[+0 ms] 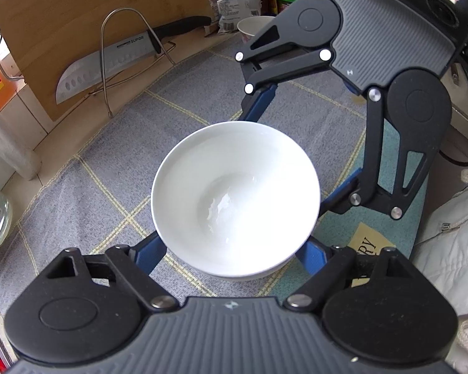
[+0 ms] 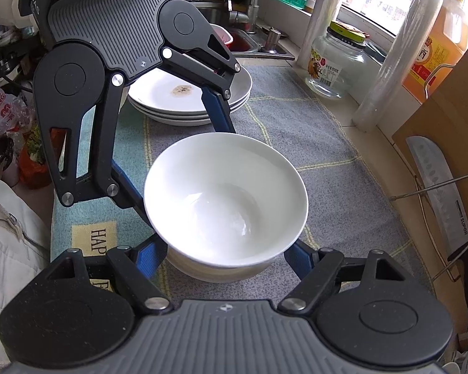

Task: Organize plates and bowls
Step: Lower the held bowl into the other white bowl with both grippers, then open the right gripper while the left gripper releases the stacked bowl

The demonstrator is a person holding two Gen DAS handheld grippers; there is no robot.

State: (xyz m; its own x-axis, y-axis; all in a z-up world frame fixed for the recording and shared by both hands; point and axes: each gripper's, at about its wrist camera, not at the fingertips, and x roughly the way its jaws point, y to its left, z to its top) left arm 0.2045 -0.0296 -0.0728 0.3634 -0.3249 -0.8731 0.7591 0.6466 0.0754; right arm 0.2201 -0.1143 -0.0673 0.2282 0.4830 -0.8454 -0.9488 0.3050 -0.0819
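Observation:
A white bowl (image 1: 234,193) (image 2: 224,199) sits nested on a second white bowl (image 2: 221,272) (image 1: 265,275) on the grey checked cloth (image 1: 109,162). My left gripper (image 1: 234,246) (image 2: 174,155) has its blue fingers (image 1: 149,252) against two sides of the upper bowl. My right gripper (image 2: 224,249) (image 1: 299,146) clasps the same bowl crosswise, its blue fingers (image 2: 149,255) against the bowl's wall. All fingertips are hidden under the rim. A stack of white plates (image 2: 171,93), the top one stained brown, stands behind the bowls.
A cutting board (image 1: 78,15), a knife (image 1: 109,59) and a wire rack (image 1: 124,46) stand along the wall. A glass jar (image 2: 333,65), film rolls (image 2: 387,62), an oil bottle (image 2: 436,46) and the sink (image 2: 249,43) line the window side. A white jacket (image 1: 452,233) is near.

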